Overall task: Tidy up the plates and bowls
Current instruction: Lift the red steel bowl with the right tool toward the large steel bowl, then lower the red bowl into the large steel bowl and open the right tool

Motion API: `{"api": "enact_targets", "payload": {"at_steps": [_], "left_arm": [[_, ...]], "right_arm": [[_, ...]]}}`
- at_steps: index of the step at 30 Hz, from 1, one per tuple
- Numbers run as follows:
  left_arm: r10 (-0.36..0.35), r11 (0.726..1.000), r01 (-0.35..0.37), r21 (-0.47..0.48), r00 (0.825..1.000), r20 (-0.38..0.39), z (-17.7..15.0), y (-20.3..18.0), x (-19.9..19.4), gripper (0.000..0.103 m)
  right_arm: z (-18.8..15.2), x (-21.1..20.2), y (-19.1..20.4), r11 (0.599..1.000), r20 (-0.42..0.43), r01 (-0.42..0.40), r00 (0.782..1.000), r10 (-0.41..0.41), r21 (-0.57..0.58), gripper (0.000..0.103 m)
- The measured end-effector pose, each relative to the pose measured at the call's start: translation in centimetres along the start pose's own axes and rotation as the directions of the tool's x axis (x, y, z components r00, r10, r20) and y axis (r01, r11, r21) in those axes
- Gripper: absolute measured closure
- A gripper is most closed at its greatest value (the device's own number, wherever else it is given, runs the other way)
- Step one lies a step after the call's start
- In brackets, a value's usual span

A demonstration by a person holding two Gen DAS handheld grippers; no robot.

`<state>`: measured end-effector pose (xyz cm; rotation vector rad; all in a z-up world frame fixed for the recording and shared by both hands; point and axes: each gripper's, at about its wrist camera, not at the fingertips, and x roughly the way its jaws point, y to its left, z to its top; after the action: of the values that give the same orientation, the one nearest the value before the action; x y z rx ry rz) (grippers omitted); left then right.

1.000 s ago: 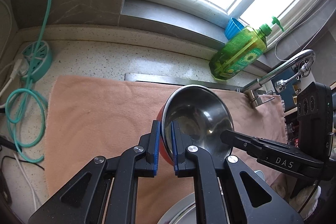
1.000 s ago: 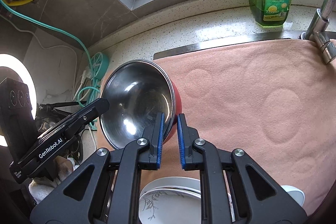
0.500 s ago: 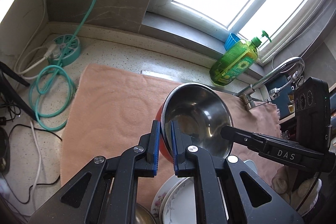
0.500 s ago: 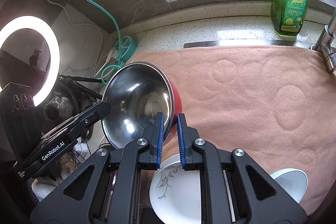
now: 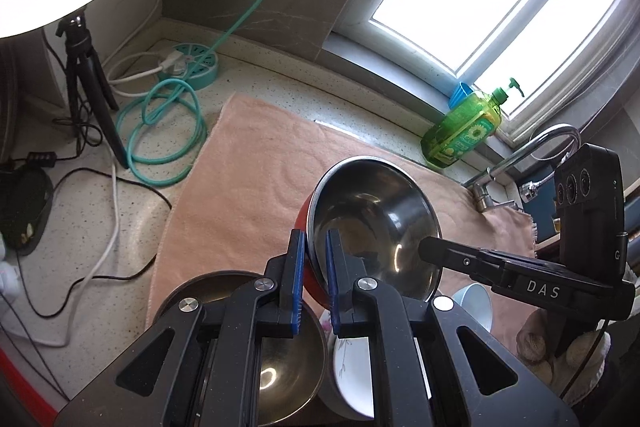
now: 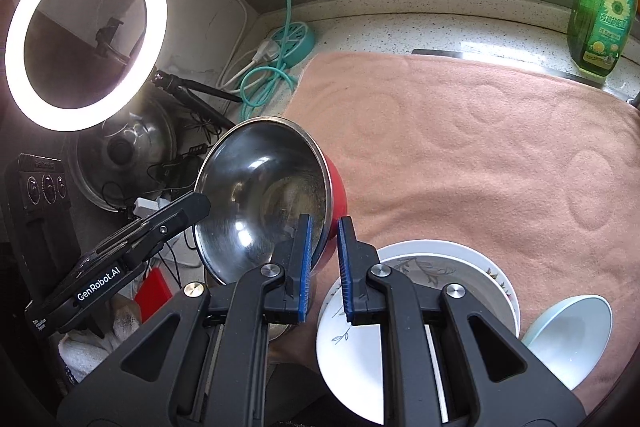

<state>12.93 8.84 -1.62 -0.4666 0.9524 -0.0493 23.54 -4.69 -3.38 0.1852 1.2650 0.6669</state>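
Observation:
A steel bowl with a red outside [image 5: 372, 223] hangs tilted above the pink towel [image 5: 248, 187], held by both grippers. My left gripper [image 5: 314, 279] is shut on its near rim. My right gripper [image 6: 323, 267] is shut on the opposite rim of the same bowl [image 6: 260, 195]. Below lie a dark steel bowl [image 5: 260, 367], a stack of white patterned plates [image 6: 472, 263] with a smaller leaf-patterned plate [image 6: 352, 347] on top, and a light blue bowl [image 6: 568, 335]. The grippers' bodies hide part of these dishes.
A green dish soap bottle [image 5: 464, 135] and a faucet [image 5: 532, 147] stand at the back right. A lit ring light [image 6: 84, 35] on a tripod [image 5: 88, 79], a teal cord [image 5: 164, 143], a round power strip [image 5: 192, 63] and a pot lid [image 6: 120, 151] crowd the left.
Both grippers have carried the bowl up and to the left over the towel. The ring light, the dark steel bowl and the plates have come into view.

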Motion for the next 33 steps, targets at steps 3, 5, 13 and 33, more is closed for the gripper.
{"api": "enact_targets", "payload": {"at_steps": [3, 5, 13, 33], "left_arm": [[0.009, 1.000, -0.009, -0.026, 1.000, 0.008, -0.9, 0.8, -0.8, 0.094], [0.018, 0.999, -0.017, -0.040, 1.000, 0.015, -1.5, 1.3, -1.3, 0.094], [0.051, 0.993, -0.049, -0.105, 0.999, 0.016, -4.0, 3.5, -2.5, 0.094], [0.133, 0.974, -0.141, -0.176, 0.990, -0.057, -8.2, 6.9, -1.7, 0.094]], "right_arm": [[-0.7, 0.5, 1.0, 1.000, -0.017, -0.006, 1.000, 0.005, -0.031, 0.090], [-1.2, 0.9, 1.6, 0.999, -0.031, -0.012, 0.999, 0.011, -0.047, 0.090], [-3.1, 3.1, 3.5, 0.993, -0.095, -0.021, 0.995, 0.010, -0.112, 0.090], [-5.8, 8.0, 5.6, 0.971, -0.177, 0.021, 0.982, -0.065, -0.236, 0.090]]}}
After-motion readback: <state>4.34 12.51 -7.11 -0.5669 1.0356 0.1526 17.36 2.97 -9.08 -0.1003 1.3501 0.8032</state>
